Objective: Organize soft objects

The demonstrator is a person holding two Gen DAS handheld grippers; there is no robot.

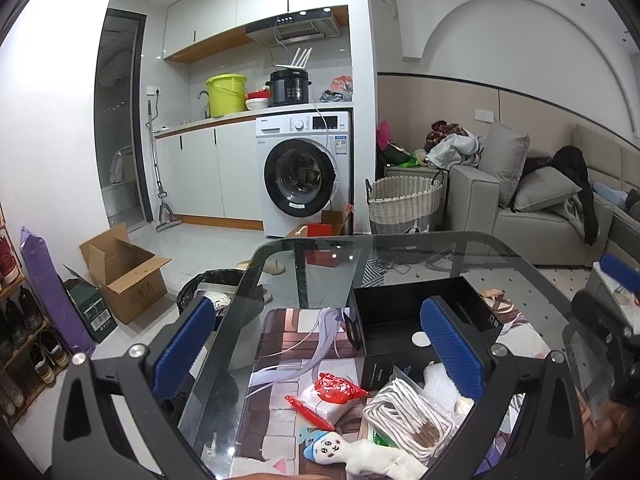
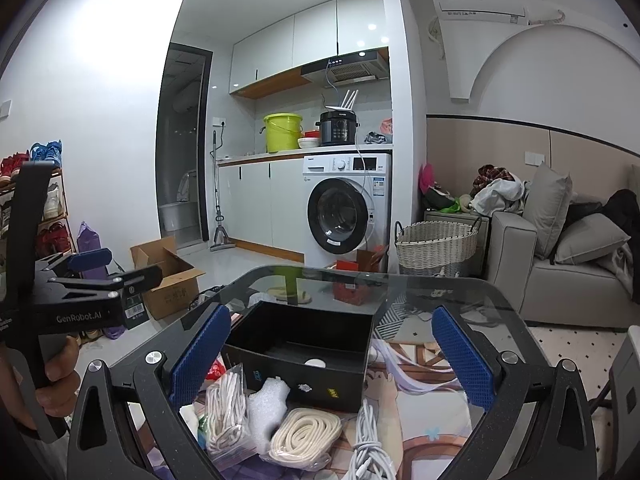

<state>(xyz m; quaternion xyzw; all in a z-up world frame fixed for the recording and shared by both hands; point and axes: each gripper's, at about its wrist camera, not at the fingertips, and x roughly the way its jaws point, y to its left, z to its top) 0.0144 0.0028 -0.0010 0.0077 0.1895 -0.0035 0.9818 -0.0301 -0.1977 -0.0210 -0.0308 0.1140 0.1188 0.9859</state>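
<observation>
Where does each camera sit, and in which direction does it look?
Left wrist: on the left gripper, jaws open, facing the black box on the glass table; the right gripper shows at the edge.
Right wrist: on the right gripper, jaws open, facing the same box; the left gripper and hand show.
Shared: box, table, washing machine.

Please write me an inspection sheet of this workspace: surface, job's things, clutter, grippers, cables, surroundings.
Surface: glass table with a printed mat.
Job's things: black box, open, a small white disc inside; bagged rope; cream rope coil; foam piece; plush doll; red-white packet.
Clutter: nothing seen.
Grippers: left gripper open, empty; right gripper open, empty.
Cables: white cable on the mat.
Surroundings: washing machine, wicker basket, sofa, cardboard box.
</observation>
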